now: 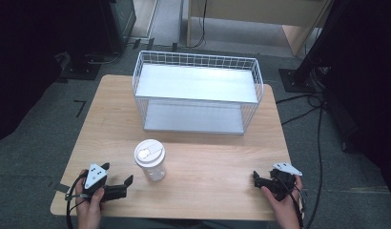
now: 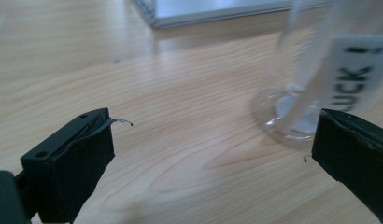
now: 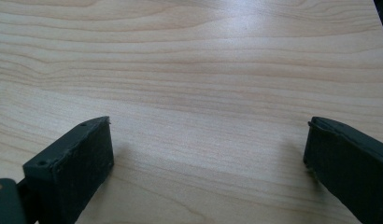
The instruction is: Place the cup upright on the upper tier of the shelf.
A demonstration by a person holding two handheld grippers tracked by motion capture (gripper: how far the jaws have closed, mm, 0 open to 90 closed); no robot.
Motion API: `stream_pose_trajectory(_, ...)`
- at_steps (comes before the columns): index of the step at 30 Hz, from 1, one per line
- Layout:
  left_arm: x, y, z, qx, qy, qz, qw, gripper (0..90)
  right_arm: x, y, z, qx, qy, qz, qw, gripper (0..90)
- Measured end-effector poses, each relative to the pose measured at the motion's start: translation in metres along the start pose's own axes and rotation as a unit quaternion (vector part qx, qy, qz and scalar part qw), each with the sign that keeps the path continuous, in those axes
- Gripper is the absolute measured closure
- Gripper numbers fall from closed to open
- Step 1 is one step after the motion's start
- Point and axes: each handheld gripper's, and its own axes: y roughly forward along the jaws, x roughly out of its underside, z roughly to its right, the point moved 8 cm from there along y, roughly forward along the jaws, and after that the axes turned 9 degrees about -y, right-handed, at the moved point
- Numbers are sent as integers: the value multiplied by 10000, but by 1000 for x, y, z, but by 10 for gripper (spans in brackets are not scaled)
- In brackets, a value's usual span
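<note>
Both hands low at table's near edge, left claw (image 1: 118,180) and right claw (image 1: 255,177) agape.

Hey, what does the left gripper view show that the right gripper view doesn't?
Left gripper view alone: the base of a clear plastic cup with a white label, just ahead of the right-hand jaw, and a corner of the white wire rack beyond it. Right gripper view alone: bare wood between its jaws, up to the table's far edge. Both share the light wooden table and two black jaws standing wide apart.
</note>
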Motion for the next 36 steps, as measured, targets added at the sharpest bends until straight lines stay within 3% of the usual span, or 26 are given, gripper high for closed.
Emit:
stream_pose_trajectory(4, -2, 2, 18, 306, 157, 79, 9994, 0, 0, 0, 0, 0, -1, 0, 10000, 14)
stream_pose_trajectory(11, -3, 8, 38, 543, 366, 63, 9978, 0, 0, 0, 0, 0, -2, 1, 10000, 14)
stream_pose_trajectory(20, -12, 16, 54, 988, 300, 234, 9944, 0, 0, 0, 0, 0, -2, 0, 10000, 14)
stream_pose_trajectory(22, -15, 19, 60, 1146, 328, 295, 9924, 0, 0, 0, 0, 0, -2, 0, 10000, 14)
stream_pose_trajectory(25, -19, 21, 67, 1176, 380, 364, 9917, 0, 0, 0, 0, 0, 0, 0, 10000, 14)
stream_pose_trajectory(28, -24, 26, 70, 1037, 478, 417, 9926, 0, 0, 0, 0, -1, -1, 0, 10000, 15)
stream_pose_trajectory(33, -29, 31, 75, 1311, 354, 513, 9894, 0, 0, 0, 0, 0, 0, 0, 10000, 14)
stream_pose_trajectory(36, -30, 31, 78, 1196, 395, 562, 9904, 0, 0, 0, 0, -1, 0, 1, 10000, 14)
